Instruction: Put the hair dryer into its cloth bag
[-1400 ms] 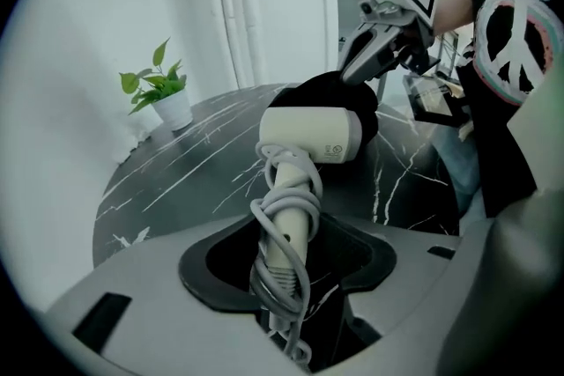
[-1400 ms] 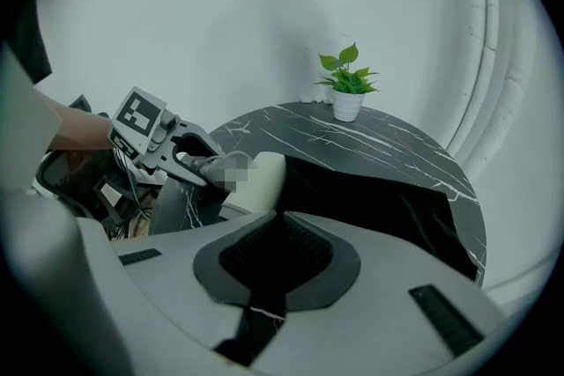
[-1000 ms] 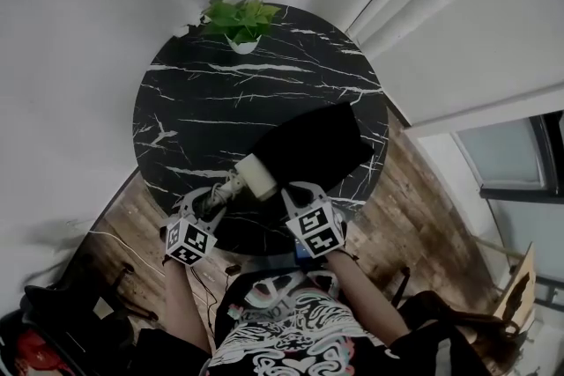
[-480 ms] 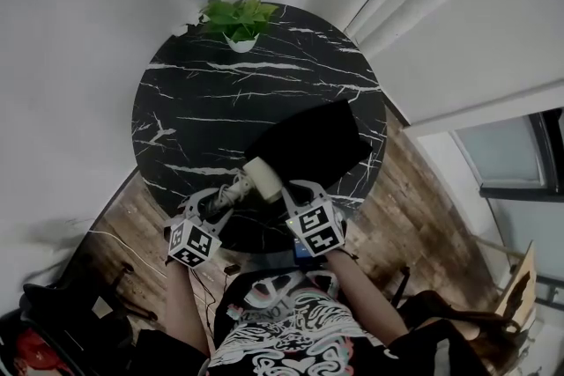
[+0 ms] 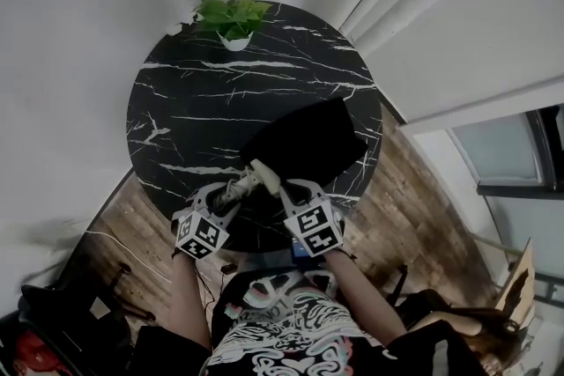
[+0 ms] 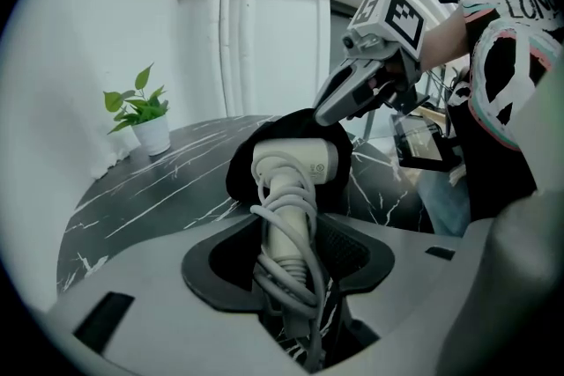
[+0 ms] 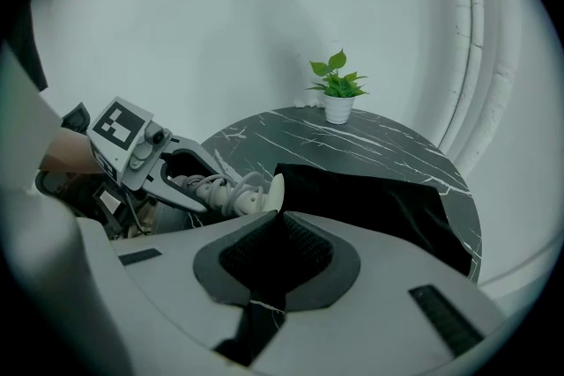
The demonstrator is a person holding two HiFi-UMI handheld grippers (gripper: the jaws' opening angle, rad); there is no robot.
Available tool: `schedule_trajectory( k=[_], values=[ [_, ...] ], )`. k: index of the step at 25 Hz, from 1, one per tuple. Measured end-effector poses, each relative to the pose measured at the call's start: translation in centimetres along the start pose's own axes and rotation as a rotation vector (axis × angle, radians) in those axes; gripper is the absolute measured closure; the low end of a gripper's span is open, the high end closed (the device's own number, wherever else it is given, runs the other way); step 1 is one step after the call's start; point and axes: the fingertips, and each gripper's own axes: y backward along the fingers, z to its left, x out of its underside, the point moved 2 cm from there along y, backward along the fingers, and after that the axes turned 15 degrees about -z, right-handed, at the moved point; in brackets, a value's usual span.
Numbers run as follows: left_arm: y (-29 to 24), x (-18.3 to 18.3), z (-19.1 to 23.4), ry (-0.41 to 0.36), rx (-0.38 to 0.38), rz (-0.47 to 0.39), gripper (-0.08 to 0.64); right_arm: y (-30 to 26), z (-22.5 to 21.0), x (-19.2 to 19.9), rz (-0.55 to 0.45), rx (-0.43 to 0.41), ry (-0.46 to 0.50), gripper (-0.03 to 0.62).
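The white hair dryer [image 5: 261, 178] has its cord wound round the handle, and my left gripper [image 5: 231, 194] is shut on that handle. Its head [image 6: 295, 163] pokes into the mouth of the black cloth bag [image 6: 242, 167]. The bag [image 5: 308, 141] lies on the near right part of the round black marble table [image 5: 203, 101]. My right gripper [image 5: 286, 189] is shut on the bag's near edge and holds the mouth up beside the dryer. In the right gripper view, black cloth runs down between the jaws, and the dryer [image 7: 238, 194] sits at the bag [image 7: 370, 202] opening.
A small potted plant [image 5: 231, 18] stands at the table's far edge by the white wall. Wooden floor surrounds the table, with dark items [image 5: 53, 313] low at the left. The person's patterned shirt [image 5: 282, 330] is close behind both grippers.
My left gripper has carried the dryer to the right, so its head now reaches further into the bag's mouth. The right gripper has stayed still on the bag.
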Motion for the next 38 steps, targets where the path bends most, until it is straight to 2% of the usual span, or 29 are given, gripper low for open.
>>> schedule_trajectory(
  k=[10, 15, 19, 23, 25, 27, 30, 34, 38],
  values=[
    [-3.4, -0.4, 0.4, 0.010, -0.018, -0.012, 0.351, 0.1, -0.2, -0.2, -0.009, -0.011, -0.008, 0.561],
    [-4.4, 0.3, 0.7, -0.020, -0.041, 0.027, 0.341, 0.0, -0.3, -0.2, -0.008, -0.014, -0.016, 0.561],
    [-3.0, 1.4, 0.7, -0.055, -0.046, 0.099, 0.261, 0.0, -0.4, -0.1, -0.005, -0.015, -0.021, 0.561],
    [-0.6, 3.8, 0.4, 0.011, -0.034, 0.162, 0.261, 0.0, -0.6, 0.0, -0.005, -0.012, -0.025, 0.561],
    [0.0, 4.5, 0.5, 0.061, -0.055, 0.159, 0.272, 0.0, -0.7, 0.0, -0.004, -0.014, -0.027, 0.561],
    [0.2, 4.6, 0.5, 0.079, -0.068, 0.150, 0.424, -0.1, -0.6, 0.1, -0.001, -0.016, -0.024, 0.561],
    [-0.2, 4.1, 0.5, 0.083, -0.070, 0.126, 0.428, -0.1, -0.4, 0.0, 0.002, -0.020, -0.012, 0.561],
    [-1.4, 2.4, 0.3, 0.160, -0.071, 0.026, 0.440, -0.2, -0.2, -0.2, 0.000, -0.029, -0.012, 0.561],
    [-3.6, 0.4, -0.2, 0.152, -0.049, -0.004, 0.445, -0.3, 0.0, -0.6, -0.007, -0.047, -0.008, 0.561]
  ],
)
